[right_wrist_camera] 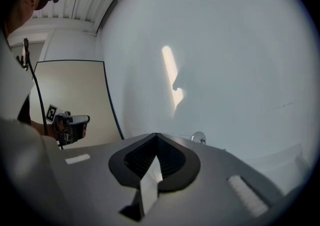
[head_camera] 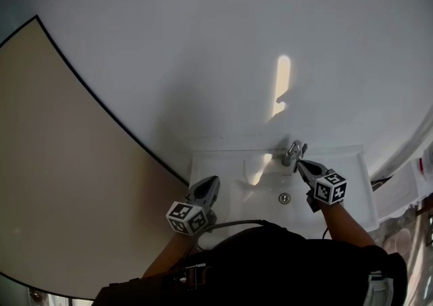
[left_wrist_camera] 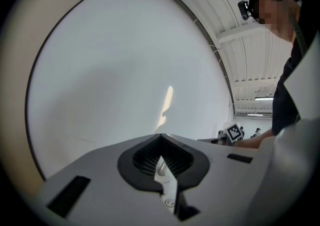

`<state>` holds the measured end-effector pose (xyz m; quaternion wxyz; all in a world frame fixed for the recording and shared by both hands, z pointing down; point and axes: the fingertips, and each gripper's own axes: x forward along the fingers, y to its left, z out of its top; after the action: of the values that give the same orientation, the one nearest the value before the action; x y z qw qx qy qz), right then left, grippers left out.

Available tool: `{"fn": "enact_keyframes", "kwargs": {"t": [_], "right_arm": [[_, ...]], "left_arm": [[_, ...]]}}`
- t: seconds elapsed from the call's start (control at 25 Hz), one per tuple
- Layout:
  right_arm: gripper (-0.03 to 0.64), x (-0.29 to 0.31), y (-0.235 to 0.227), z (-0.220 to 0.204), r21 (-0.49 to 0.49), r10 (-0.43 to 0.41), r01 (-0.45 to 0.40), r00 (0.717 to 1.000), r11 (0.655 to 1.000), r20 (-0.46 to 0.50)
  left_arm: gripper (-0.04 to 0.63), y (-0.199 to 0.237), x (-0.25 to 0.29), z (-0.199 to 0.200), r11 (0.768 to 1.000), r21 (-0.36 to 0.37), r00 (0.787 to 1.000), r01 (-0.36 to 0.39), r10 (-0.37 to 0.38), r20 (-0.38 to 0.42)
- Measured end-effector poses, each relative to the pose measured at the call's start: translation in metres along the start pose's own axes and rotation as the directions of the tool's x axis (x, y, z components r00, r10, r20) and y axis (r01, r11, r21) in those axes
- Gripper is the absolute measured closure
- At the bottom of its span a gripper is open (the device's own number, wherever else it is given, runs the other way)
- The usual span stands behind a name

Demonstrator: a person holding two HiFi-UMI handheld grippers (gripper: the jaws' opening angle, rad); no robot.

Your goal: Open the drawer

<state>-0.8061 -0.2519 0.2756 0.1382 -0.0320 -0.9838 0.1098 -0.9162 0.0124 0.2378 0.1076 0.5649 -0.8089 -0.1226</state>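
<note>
White sink (head_camera: 220, 162) and wall (head_camera: 203, 40) fill every view and no drawer shows, so it probably lies below the rim, beneath both grippers; left gripper (head_camera: 212, 181) and right gripper (head_camera: 300, 163), beside the tap (head_camera: 293, 152), are closed tight, empty, neither evidently nearer.

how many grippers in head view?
2: the left gripper at the left edge of the sink, the right gripper beside the faucet. No sign of a hidden one.
</note>
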Motion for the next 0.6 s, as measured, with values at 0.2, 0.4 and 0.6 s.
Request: {"fn": "enact_keyframes", "kwargs": {"t": [0.2, 0.4, 0.6], "right_arm": [[0.617, -0.004, 0.0034, -0.004, -0.019, -0.002, 0.002, 1.0, 1.0, -0.018], [0.617, -0.0056, -0.0017, -0.0042, -0.02, -0.006, 0.006, 1.0, 1.0, -0.023], [0.617, -0.0047, -0.0044, -0.0074, -0.019, -0.006, 0.006, 1.0, 1.0, -0.028]], "left_arm": [[0.595, -0.0011, 0.0017, -0.0026, 1.0, -0.009, 1.0, 0.01, -0.009, 0.006], [0.595, 0.0005, 0.0022, -0.001, 1.0, -0.013, 1.0, -0.002, 0.002, 0.009], [0.595, 0.0021, 0.0001, -0.0046, 1.0, -0.018, 1.0, -0.012, 0.012, 0.006]]}}
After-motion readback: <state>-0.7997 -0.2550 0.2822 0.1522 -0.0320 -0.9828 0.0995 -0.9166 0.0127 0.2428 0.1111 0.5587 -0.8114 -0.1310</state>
